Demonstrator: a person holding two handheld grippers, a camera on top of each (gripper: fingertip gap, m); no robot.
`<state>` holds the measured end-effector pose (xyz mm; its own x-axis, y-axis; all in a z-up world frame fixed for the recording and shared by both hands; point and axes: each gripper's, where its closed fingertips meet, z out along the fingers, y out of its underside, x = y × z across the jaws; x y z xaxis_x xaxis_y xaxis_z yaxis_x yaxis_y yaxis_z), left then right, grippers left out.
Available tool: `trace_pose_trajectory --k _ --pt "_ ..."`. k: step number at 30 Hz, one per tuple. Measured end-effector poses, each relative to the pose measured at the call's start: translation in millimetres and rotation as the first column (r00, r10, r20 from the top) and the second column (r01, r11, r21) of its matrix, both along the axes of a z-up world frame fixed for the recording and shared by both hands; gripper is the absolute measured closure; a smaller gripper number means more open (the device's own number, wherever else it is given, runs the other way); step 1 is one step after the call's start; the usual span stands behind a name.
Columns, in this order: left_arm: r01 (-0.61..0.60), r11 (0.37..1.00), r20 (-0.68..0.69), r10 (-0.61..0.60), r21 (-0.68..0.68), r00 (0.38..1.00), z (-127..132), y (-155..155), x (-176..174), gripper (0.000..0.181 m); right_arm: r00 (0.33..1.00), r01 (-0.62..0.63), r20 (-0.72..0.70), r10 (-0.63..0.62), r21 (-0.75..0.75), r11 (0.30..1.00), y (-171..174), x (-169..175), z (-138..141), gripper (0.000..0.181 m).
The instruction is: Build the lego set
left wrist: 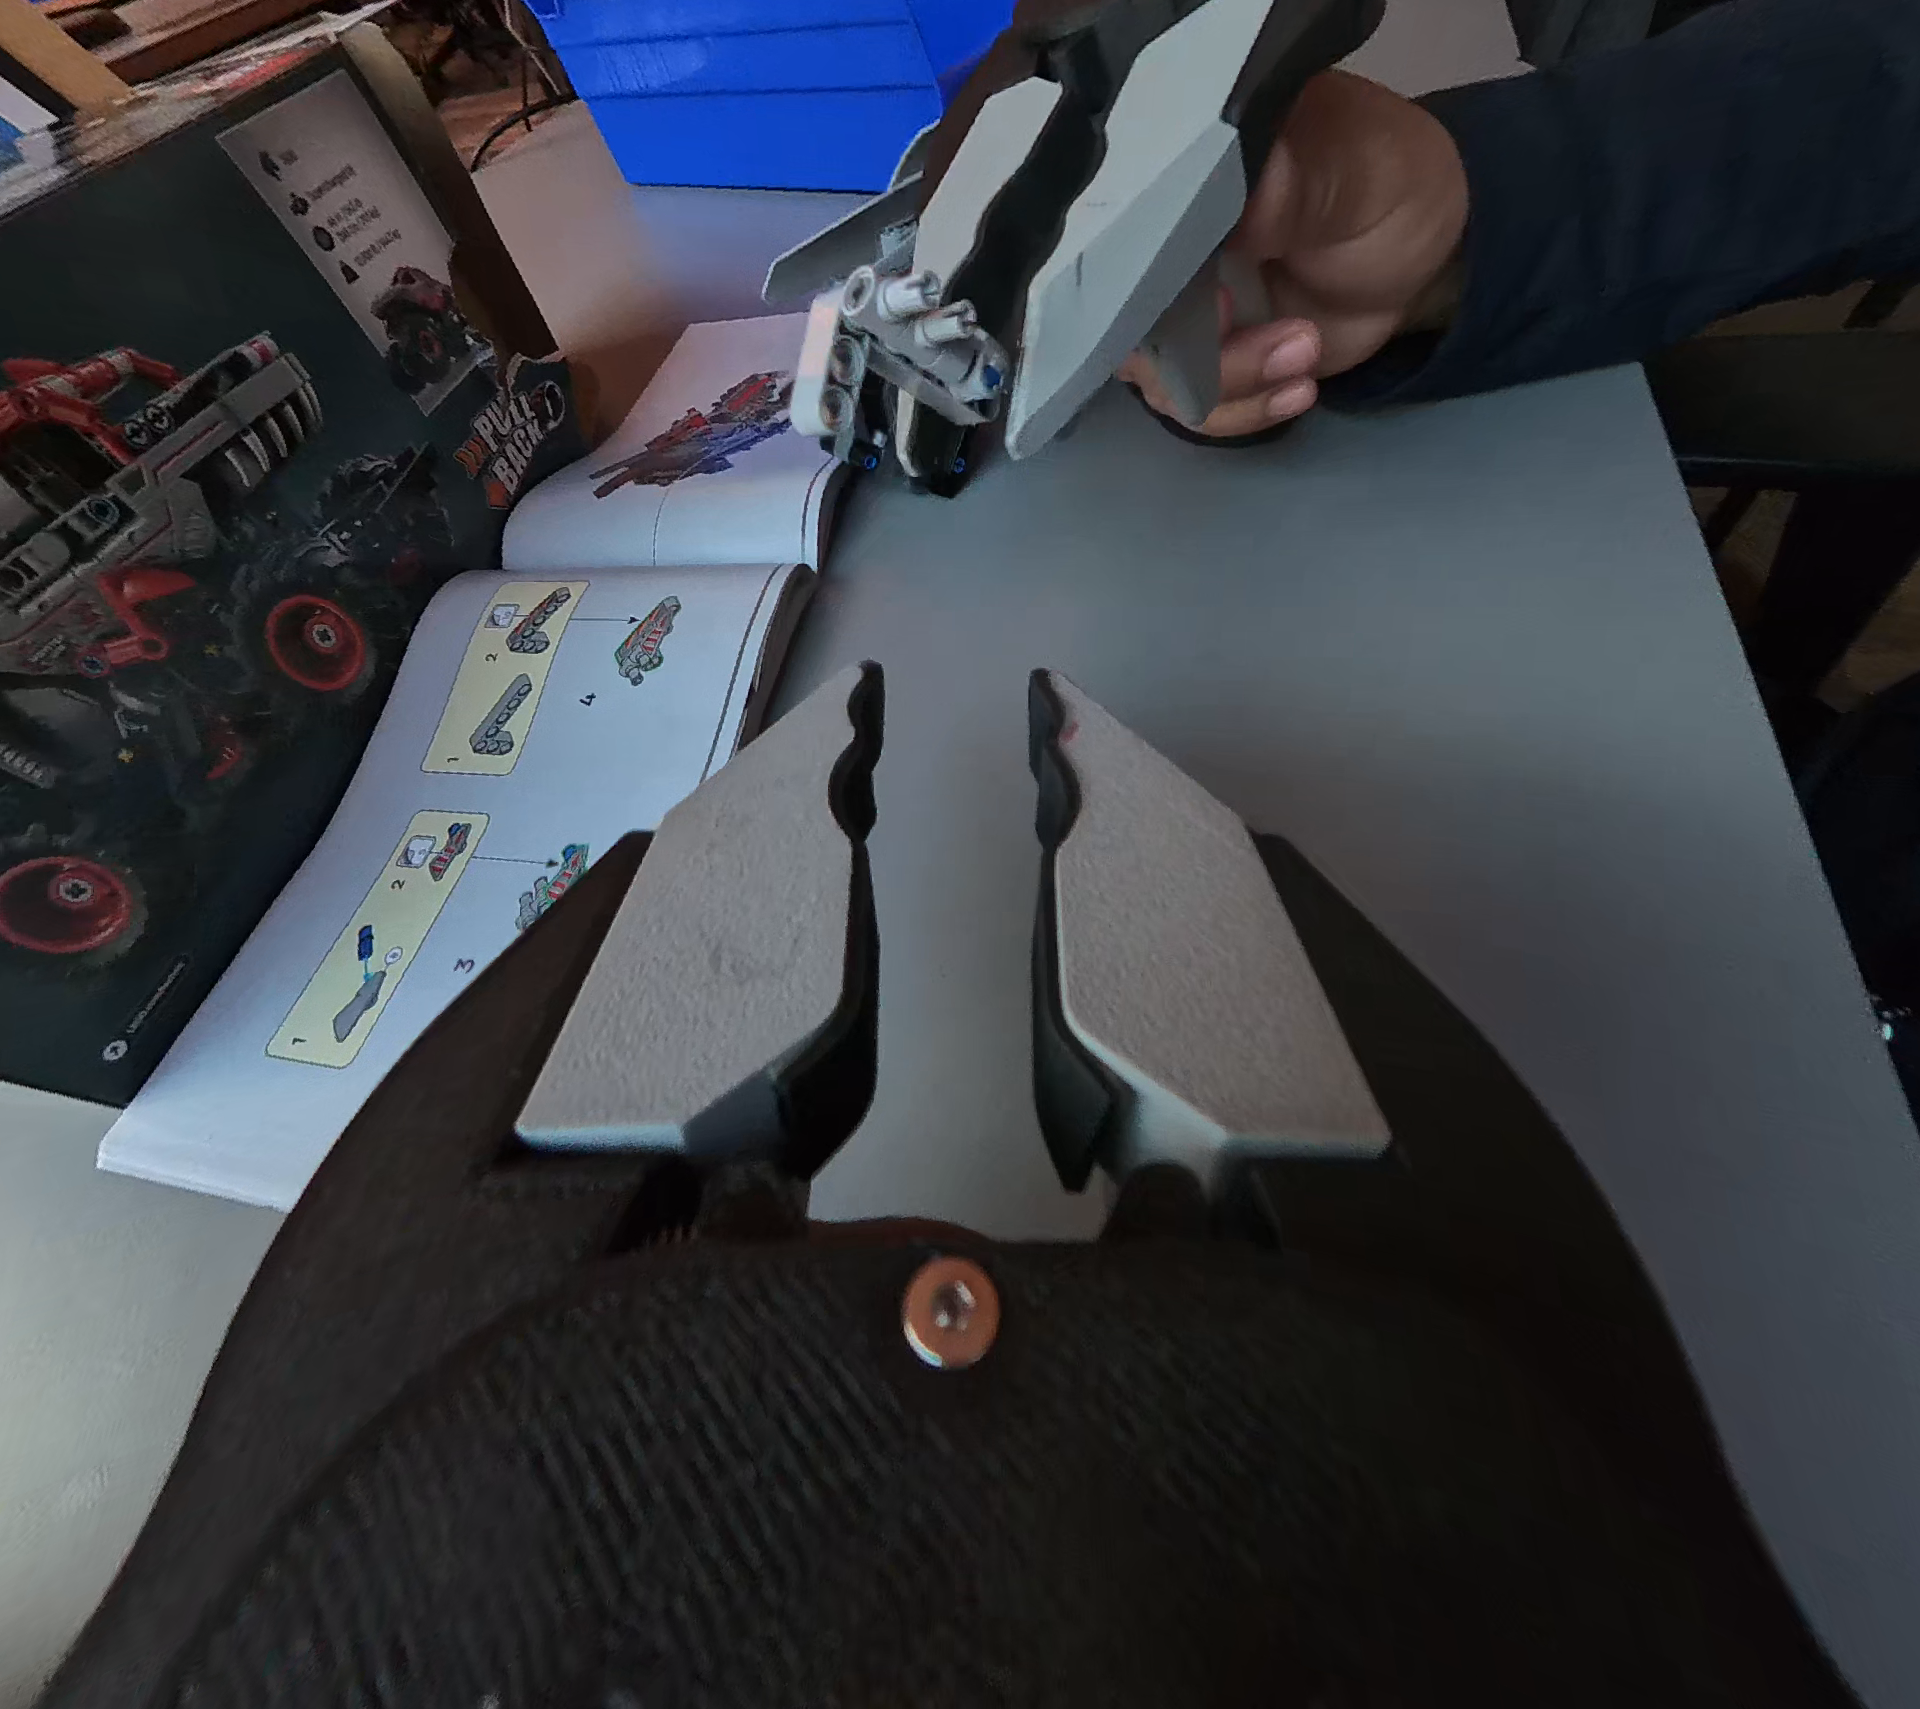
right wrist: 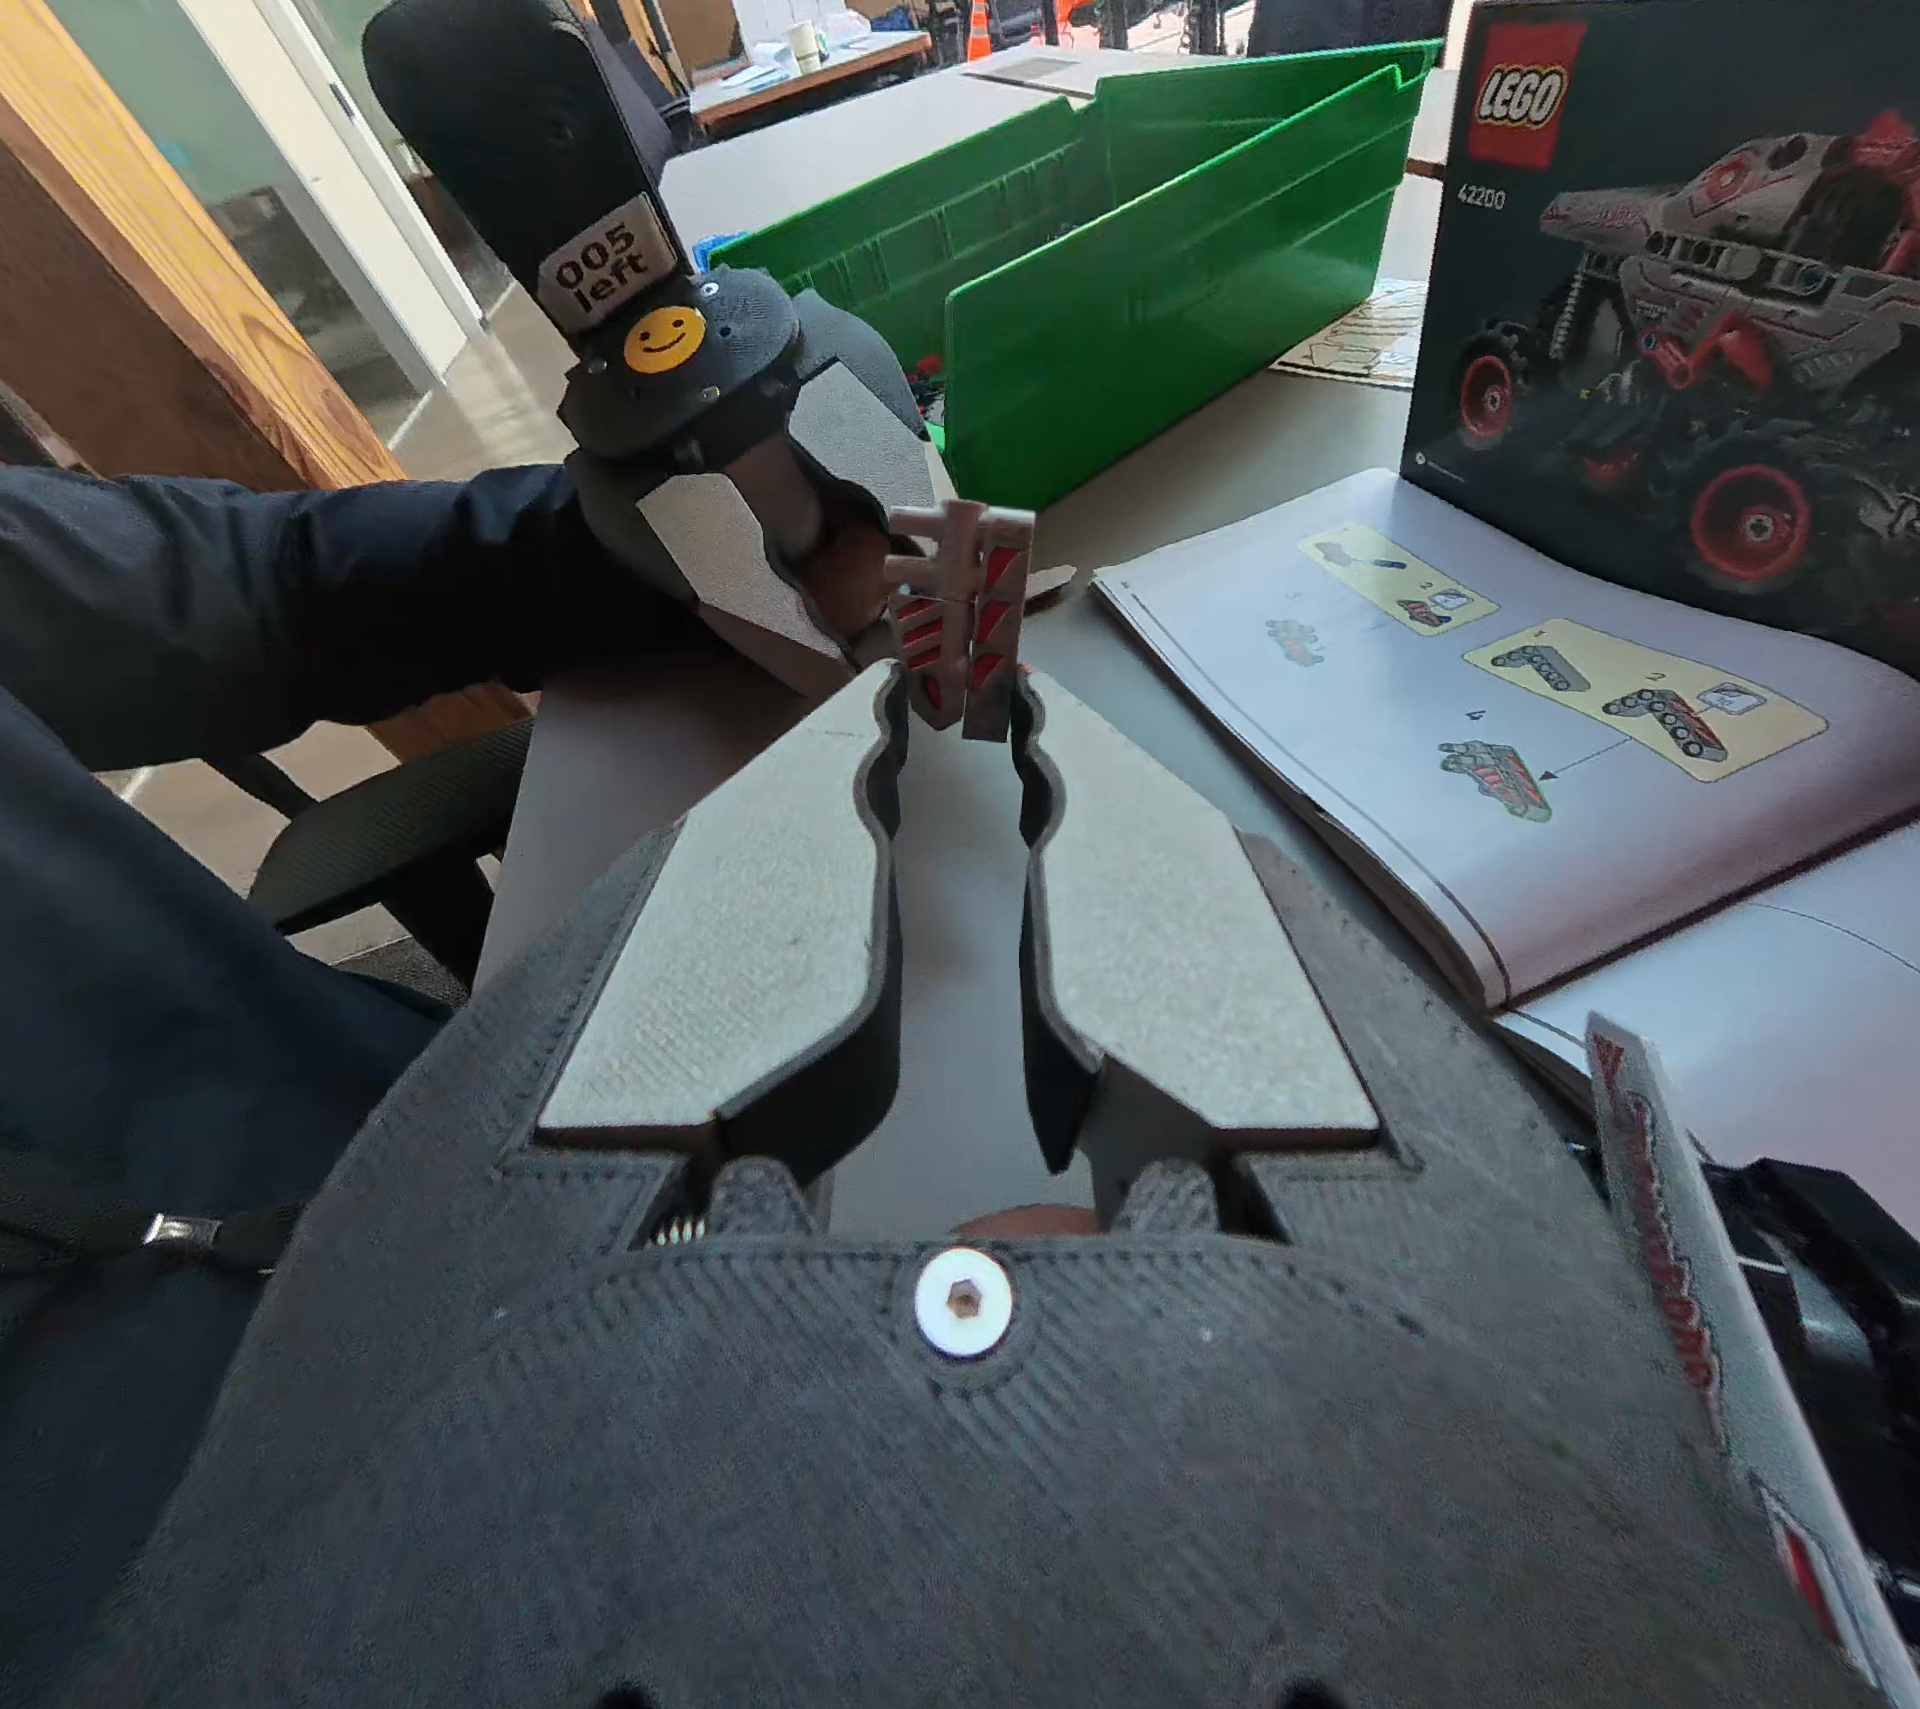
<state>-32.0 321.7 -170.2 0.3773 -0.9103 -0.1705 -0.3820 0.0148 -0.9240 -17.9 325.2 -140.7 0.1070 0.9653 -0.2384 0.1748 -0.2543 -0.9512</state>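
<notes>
Left hand-held gripper (left wrist: pixel 954 703) gapes empty; right hand-held gripper (right wrist: pixel 956 703) pinches grey-red assembly (right wrist: pixel 961 620).

We see a small grey lego assembly (right wrist: pixel 961 620) with red-striped panels and protruding pegs, upright above the grey table, clamped at its lower end between our right gripper's (right wrist: pixel 956 703) fingertips.

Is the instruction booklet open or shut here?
Open. The booklet lies spread flat on the table, step diagrams facing up, by the box.
</notes>
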Motion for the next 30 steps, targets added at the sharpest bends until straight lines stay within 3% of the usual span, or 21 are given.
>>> trace_pose_trajectory --k 5,9,17,21,25,28,30 --pt "-0.043 0.999 0.081 0.042 0.011 0.996 11.2 14.2 3.6 0.155 1.000 0.004 0.012 -0.005 0.016 1.000 1.8 -1.7 -4.6 0.165" --pt "-0.072 0.996 0.056 0.069 0.050 0.996 9.7 21.4 9.2 0.149 0.997 0.040 0.061 -0.040 0.004 0.999 6.5 -1.4 -14.1 0.165" --pt "-0.132 0.943 -0.041 0.151 0.304 0.988 8.8 23.6 7.8 0.137 0.992 0.058 0.119 -0.051 -0.058 0.997 1.7 -1.0 -25.0 0.165" --pt "-0.110 0.946 -0.062 0.135 0.306 0.989 5.8 21.7 10.6 0.138 0.990 0.031 0.140 -0.012 -0.132 0.991 -8.5 -2.6 -31.0 0.165" --pt "-0.060 0.930 -0.121 0.111 0.364 0.986 -0.6 24.1 20.9 0.139 0.978 0.058 0.206 -0.044 -0.064 0.996 -8.4 -0.3 -39.7 0.165" --pt "-0.011 0.921 -0.186 0.090 0.389 0.978 -9.5 22.8 28.2 0.156 0.971 0.099 0.224 -0.086 -0.050 0.994 -3.1 3.8 -43.6 0.165" --pt "-0.017 0.911 -0.197 0.108 0.412 0.974 -10.3 22.8 27.7 0.156 0.976 0.097 0.201 -0.080 -0.078 0.992 -3.5 4.6 -41.4 0.165"
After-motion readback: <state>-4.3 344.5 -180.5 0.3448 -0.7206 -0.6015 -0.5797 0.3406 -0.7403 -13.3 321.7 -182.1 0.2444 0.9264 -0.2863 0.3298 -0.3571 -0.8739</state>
